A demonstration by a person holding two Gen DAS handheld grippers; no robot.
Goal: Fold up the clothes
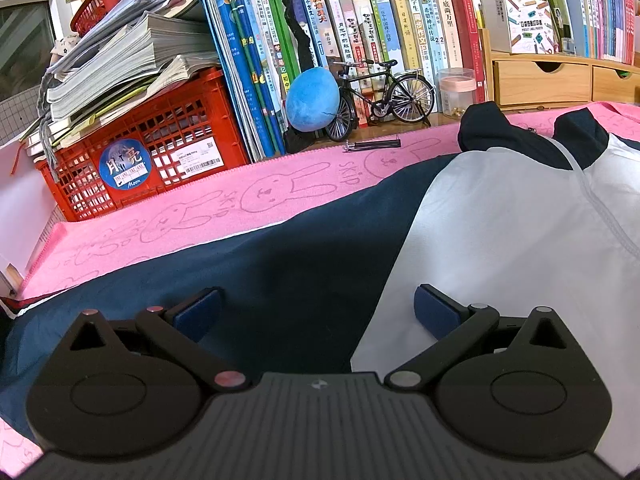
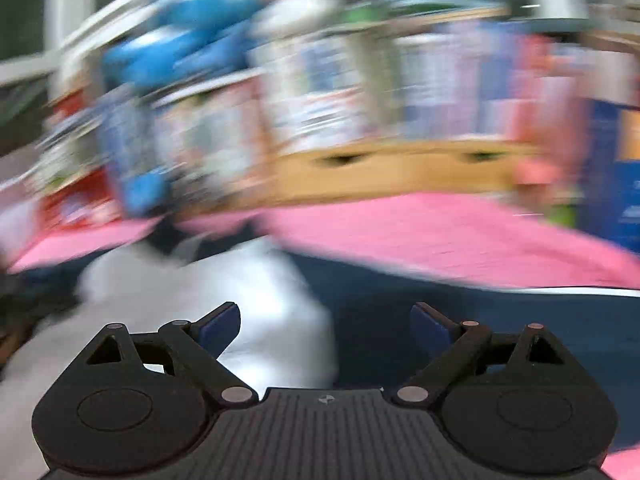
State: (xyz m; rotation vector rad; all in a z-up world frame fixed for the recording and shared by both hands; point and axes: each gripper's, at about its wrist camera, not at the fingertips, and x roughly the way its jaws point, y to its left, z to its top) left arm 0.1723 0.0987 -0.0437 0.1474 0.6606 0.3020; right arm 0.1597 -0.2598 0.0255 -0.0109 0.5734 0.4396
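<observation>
Tools are hovering with fingers spread wide and gripping nothing, left tool [image 1: 316, 312] and right tool [image 2: 324, 326] low in frame, while the navy-and-white jacket [image 1: 500, 220] is lying across the pink-covered worktop [image 1: 240, 196], apparently spread for folding; beyond, books [image 1: 360, 40] are lining the top.

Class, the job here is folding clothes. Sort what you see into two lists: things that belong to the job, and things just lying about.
Part of the job:
navy and white jacket
pink towel spread under it
left gripper, open
right gripper, open

Just lying about:
red crate under stacked papers
row of books
blue plush ball
model bicycle
clear jar
wooden drawers
</observation>
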